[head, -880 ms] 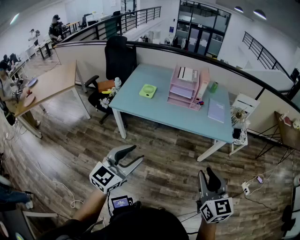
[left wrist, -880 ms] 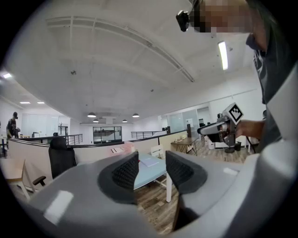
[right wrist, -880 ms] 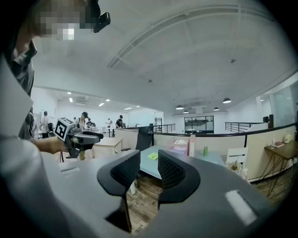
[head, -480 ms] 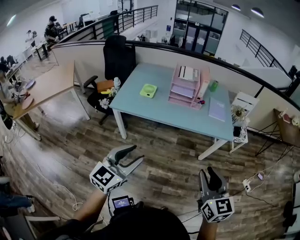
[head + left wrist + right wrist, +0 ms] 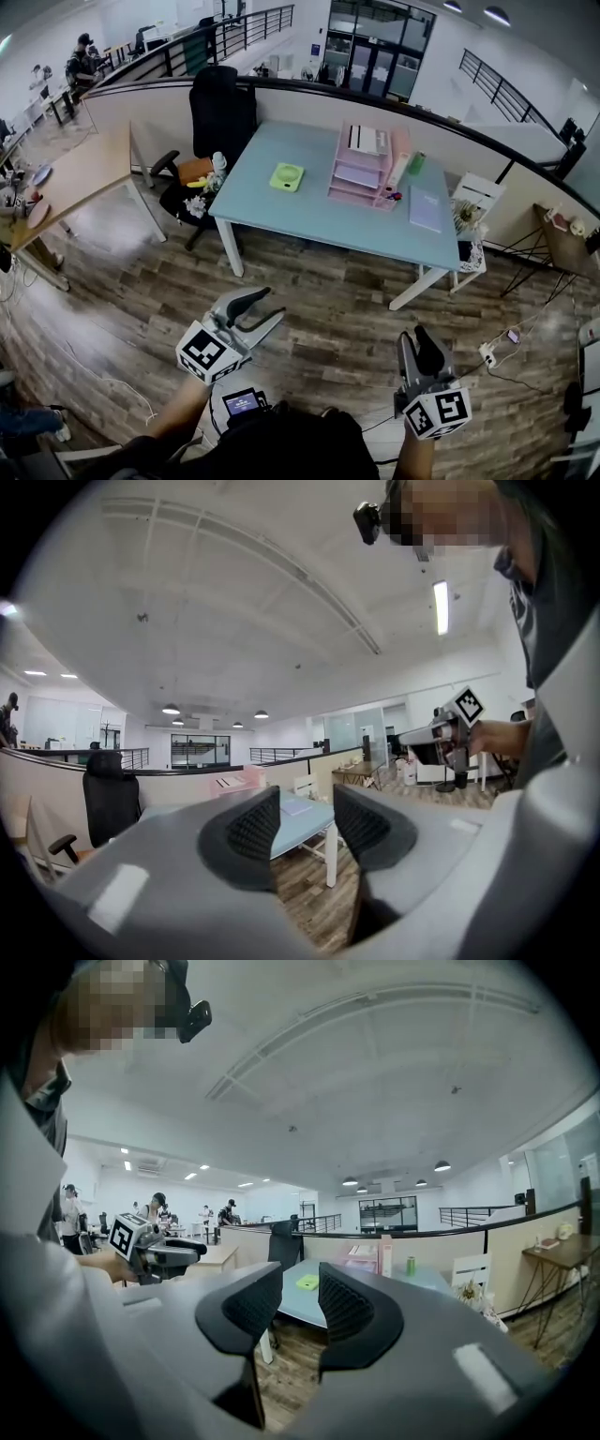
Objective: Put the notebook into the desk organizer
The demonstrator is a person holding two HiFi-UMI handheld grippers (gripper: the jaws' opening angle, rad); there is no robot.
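Blue table (image 5: 302, 214): flat lavender notebook (image 5: 426, 208)

A light blue rectangular table (image 5: 309, 220) with white legs stands on a brown wood-plank floor (image 5: 319, 323). Toward its far edge sits a pink tiered plastic desk organizer (image 5: 360, 175). To the organizer's left, well apart from it, lies a lime-green square flat object (image 5: 287, 177). To its right a pale lilac flat notebook (image 5: 426, 208) lies flat, and a small green upright cylinder (image 5: 416, 163) stands near the far edge.
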